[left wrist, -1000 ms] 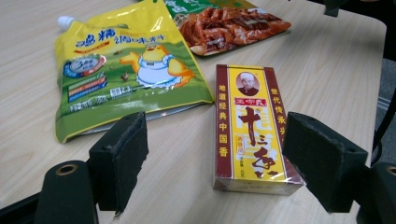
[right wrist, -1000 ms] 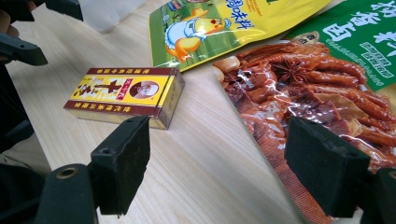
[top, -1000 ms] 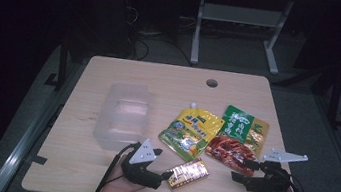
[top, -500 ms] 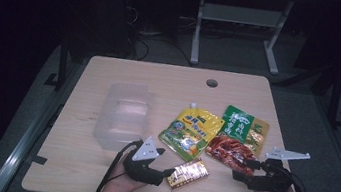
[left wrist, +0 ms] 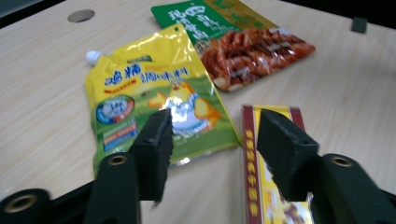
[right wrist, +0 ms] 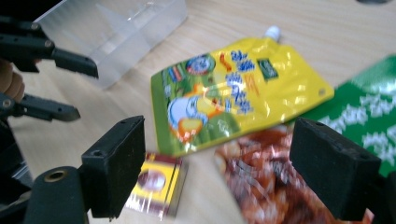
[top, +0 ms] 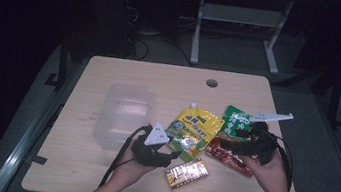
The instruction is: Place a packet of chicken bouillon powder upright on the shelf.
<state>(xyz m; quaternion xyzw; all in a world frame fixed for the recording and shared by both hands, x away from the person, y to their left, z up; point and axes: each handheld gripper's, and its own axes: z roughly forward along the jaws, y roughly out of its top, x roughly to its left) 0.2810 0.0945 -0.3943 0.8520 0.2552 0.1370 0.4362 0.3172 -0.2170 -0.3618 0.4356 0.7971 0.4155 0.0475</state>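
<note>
A yellow spouted pouch (top: 193, 132) (left wrist: 154, 88) (right wrist: 233, 88) lies mid-table, with a green-and-red snack packet (top: 233, 135) (left wrist: 233, 42) (right wrist: 266, 182) to its right. A small yellow-and-red box (top: 188, 173) (left wrist: 268, 210) (right wrist: 156, 184) lies nearer the front edge. My left gripper (top: 174, 154) (left wrist: 215, 149) (right wrist: 86, 93) hovers at the pouch's near corner; its jaws have just been closing, and they stand apart with nothing pressed between them. My right gripper (top: 224, 145) (right wrist: 219, 168) hangs wide open over the packet's red end, pointing left.
A clear plastic container (top: 123, 114) (right wrist: 121, 32) stands left of the pouch, just beyond my left hand. The table (top: 160, 82) has a cable hole (top: 211, 83) near its far edge. Cables trail from both grippers toward the front edge.
Both grippers have lifted and moved away from the front edge. The right one has come left over the red-and-green packet. The left gripper's jaws have narrowed.
</note>
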